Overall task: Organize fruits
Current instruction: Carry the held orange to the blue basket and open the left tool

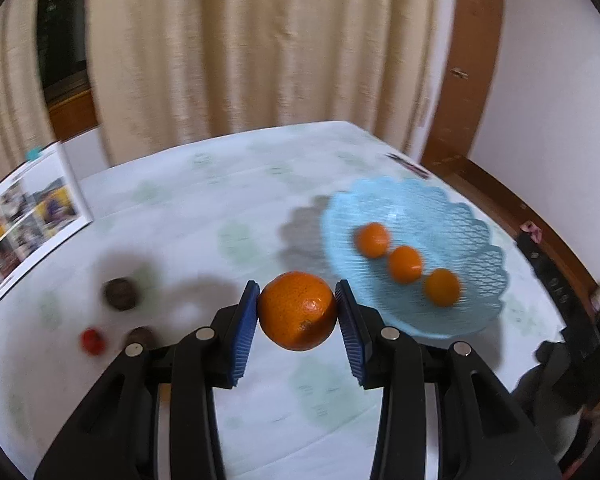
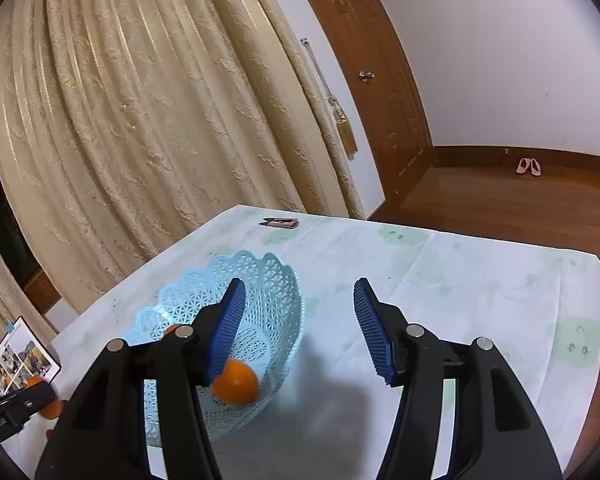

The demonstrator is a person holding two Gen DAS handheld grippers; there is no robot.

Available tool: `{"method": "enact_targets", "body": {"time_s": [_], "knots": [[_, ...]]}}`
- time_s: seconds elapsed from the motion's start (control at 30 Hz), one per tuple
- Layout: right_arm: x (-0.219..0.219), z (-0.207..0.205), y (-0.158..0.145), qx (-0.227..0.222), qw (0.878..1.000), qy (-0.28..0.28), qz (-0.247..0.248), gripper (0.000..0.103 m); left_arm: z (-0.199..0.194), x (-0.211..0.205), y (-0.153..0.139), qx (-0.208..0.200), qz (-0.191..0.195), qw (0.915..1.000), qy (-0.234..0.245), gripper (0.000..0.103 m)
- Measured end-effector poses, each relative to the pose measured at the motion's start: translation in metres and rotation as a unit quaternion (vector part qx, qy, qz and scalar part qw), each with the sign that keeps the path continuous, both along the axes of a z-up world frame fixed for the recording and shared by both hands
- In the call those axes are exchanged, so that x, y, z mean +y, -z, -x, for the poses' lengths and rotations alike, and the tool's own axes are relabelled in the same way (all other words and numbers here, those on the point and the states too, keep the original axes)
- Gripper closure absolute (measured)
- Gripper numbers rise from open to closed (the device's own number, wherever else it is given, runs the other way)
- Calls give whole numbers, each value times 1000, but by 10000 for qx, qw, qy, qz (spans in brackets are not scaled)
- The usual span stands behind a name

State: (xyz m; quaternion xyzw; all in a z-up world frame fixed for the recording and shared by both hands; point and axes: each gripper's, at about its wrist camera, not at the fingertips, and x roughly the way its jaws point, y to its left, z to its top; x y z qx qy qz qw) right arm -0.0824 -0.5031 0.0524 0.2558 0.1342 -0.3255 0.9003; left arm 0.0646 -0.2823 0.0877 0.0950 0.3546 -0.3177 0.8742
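Note:
My left gripper (image 1: 297,304) is shut on a large orange (image 1: 298,311) and holds it above the table, left of the light blue lattice basket (image 1: 460,224). Three small oranges (image 1: 405,264) lie in the basket. Two dark round fruits (image 1: 120,293) and a small red fruit (image 1: 93,341) lie on the table at the left. My right gripper (image 2: 300,320) is open and empty, above the table just right of the basket (image 2: 276,292). One small orange (image 2: 236,386) shows in the basket behind my left finger.
An open photo booklet (image 1: 28,216) stands at the table's left edge. A small dark clip-like object (image 2: 280,223) lies at the far edge. Curtains hang behind the table. The table (image 2: 480,280) has a pale patterned cloth. Wooden floor lies to the right.

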Motion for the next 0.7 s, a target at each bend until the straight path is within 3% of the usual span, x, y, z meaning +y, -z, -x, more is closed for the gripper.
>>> {"method": "enact_targets", "body": {"time_s": [0.1,0.33,0.37,0.4,0.43,0.7], "knots": [[2,1,0,-37,10000,11,1,39,3,-21,5,122,37,9996,253,63],[3,0,1,-35,10000,-18,-33,39,7,-56,12,334,175,9974,614,62],[3,0,1,-34,10000,-20,-38,39,7,-58,11,325,218,9973,626,54],[3,1,1,-36,10000,-14,-37,39,7,-59,10,318,257,9972,630,39],[3,0,1,-38,10000,-10,-35,39,7,-58,9,295,305,9971,624,34],[5,-1,1,-52,10000,-15,-4,39,-8,-32,-2,168,414,9989,130,21]]}}
